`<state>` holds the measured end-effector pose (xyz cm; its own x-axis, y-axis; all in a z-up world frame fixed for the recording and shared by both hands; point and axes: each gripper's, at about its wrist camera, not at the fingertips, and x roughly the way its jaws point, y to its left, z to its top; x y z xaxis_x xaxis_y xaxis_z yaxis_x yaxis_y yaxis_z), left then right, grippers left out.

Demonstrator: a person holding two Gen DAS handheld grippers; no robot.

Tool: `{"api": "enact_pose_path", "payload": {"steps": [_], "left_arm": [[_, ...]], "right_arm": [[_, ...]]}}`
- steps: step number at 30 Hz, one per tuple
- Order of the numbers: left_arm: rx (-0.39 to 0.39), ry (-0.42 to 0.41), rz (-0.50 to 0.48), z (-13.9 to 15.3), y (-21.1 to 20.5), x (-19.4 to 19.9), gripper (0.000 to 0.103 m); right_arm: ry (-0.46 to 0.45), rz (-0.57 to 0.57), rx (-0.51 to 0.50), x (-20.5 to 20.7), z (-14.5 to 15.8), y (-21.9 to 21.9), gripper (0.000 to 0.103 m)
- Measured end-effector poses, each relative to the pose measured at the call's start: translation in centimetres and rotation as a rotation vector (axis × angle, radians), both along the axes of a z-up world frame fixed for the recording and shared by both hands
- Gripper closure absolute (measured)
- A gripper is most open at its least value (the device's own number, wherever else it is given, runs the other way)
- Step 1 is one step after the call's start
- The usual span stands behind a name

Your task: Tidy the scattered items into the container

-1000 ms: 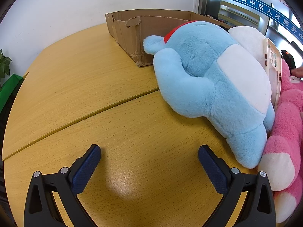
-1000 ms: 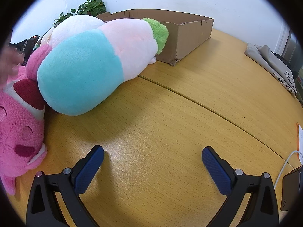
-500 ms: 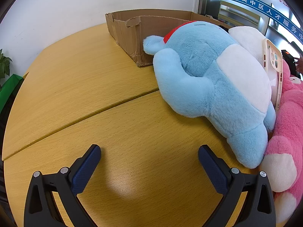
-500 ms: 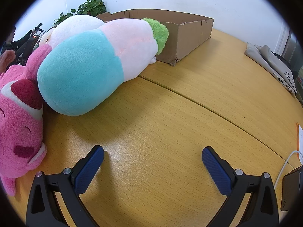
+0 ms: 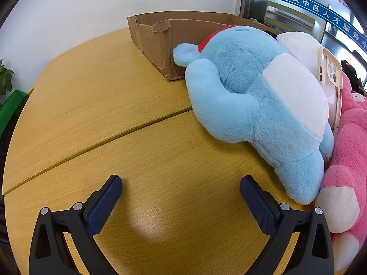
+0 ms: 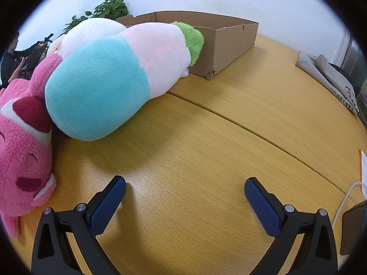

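Observation:
A light-blue plush (image 5: 257, 105) with a white belly lies on the wooden table (image 5: 91, 105), its head against a torn cardboard box (image 5: 174, 36). A cream phone case (image 5: 330, 84) leans between it and a pink plush (image 5: 351, 160) at the right edge. My left gripper (image 5: 181, 190) is open, low over bare table, left of the blue plush's foot. In the right wrist view a teal, pink and green plush (image 6: 119, 78) lies against the box (image 6: 224, 41), with the pink plush (image 6: 23, 155) at the left. My right gripper (image 6: 184, 192) is open over bare wood.
A white plush (image 6: 91, 32) sits behind the others. A cloth bag (image 6: 330, 78) lies on the table at the far right, with a dark device and white cable (image 6: 346, 206) near the right edge. A person (image 6: 11, 57) sits far left. Plants (image 6: 107, 9) stand by the wall.
Both grippers have stayed put and open. The plush pile has settled very slightly; a blurred hand at the pink plush's edge has pulled away.

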<state>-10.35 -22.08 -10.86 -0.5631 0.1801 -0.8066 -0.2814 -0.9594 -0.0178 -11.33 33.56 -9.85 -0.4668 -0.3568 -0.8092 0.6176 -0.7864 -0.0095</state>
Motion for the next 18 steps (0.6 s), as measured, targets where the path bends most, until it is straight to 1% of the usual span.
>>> {"api": "enact_pose_path", "payload": {"steps": [2,4,5,7,8,9,12,15,17,18], "left_arm": [[0.001,0.0,0.008,0.0,0.0,0.0,0.0],[-0.003,-0.003,0.035,0.0,0.2,0.2,0.0],[-0.006,-0.01,0.043,0.0,0.3,0.5,0.0],[-0.039,-0.004,0.084,0.3,0.5,1.8,0.0],[-0.053,0.022,0.118,0.8,0.8,2.8,0.0],[-0.051,0.062,0.151,1.7,1.1,4.3,0.0],[0.031,0.192,0.219,5.7,3.2,9.6,0.0],[0.071,0.314,0.296,9.7,7.1,14.0,0.0],[0.057,0.374,0.355,11.4,10.1,15.1,0.0],[0.042,0.395,0.385,12.1,12.0,15.7,0.0]], "right_arm": [[0.001,-0.028,0.0,0.2,0.0,-0.4,0.0],[0.004,-0.026,0.003,0.5,0.0,-0.6,0.001],[0.005,-0.047,0.011,0.8,0.1,-0.7,0.001],[0.024,-0.141,0.038,2.2,0.6,-0.4,0.001],[0.049,-0.171,0.035,3.5,1.3,-0.2,0.001],[0.079,-0.181,0.013,5.3,2.4,0.0,0.001],[0.161,-0.218,-0.057,10.7,6.0,0.6,0.001],[0.255,-0.279,-0.133,15.7,10.0,0.3,0.001],[0.3,-0.324,-0.196,17.5,12.0,-0.7,0.001],[0.304,-0.346,-0.228,18.0,12.5,-1.4,0.001]]}}
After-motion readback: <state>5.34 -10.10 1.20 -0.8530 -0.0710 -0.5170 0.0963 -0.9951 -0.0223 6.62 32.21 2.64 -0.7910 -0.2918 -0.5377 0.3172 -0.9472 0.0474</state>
